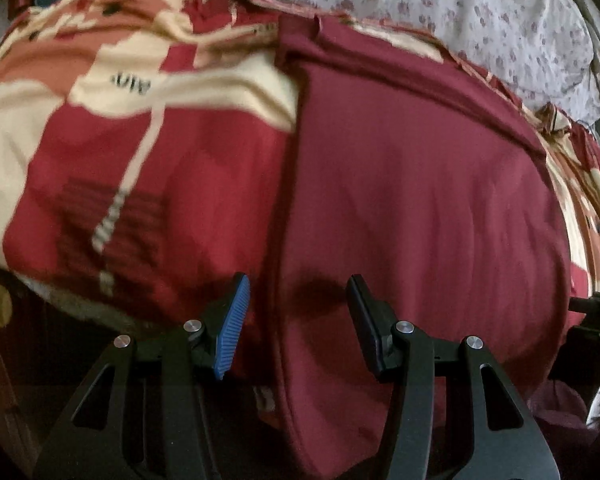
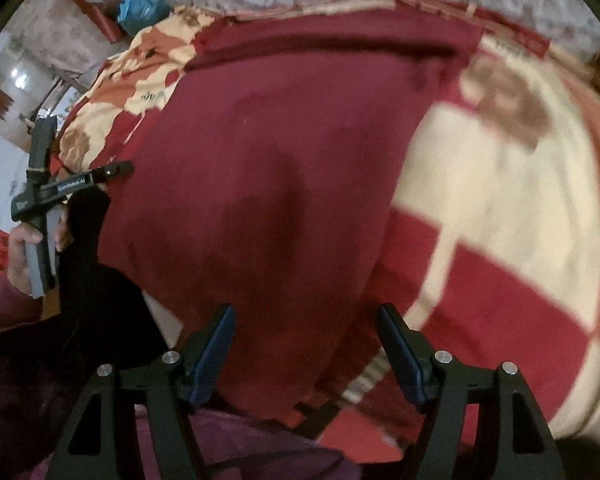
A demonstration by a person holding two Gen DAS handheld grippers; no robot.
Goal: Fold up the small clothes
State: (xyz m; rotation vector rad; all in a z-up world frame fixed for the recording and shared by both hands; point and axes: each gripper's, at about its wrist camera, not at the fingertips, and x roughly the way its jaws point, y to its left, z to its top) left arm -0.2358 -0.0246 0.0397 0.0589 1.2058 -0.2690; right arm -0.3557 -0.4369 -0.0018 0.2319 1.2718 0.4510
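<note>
A white label on the left gripper (image 2: 74, 184) read roughly "GenRobot AI" — small and blurred; dark marks on the patterned blanket (image 1: 132, 80) stayed illegible.

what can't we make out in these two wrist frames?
- Maroon garment: type unclear; its near edge is cut off behind the left gripper in the left wrist view.
- Its near hem in the right wrist view: hidden behind the right gripper.
- Patterned blanket: print smeared by motion blur.
- Blue bag: contents too small and blurred to read.

blanket (image 1: 140, 152): red-cream patterned | floral sheet (image 1: 500, 20): beyond | blue bag (image 2: 140, 8): far corner
</note>
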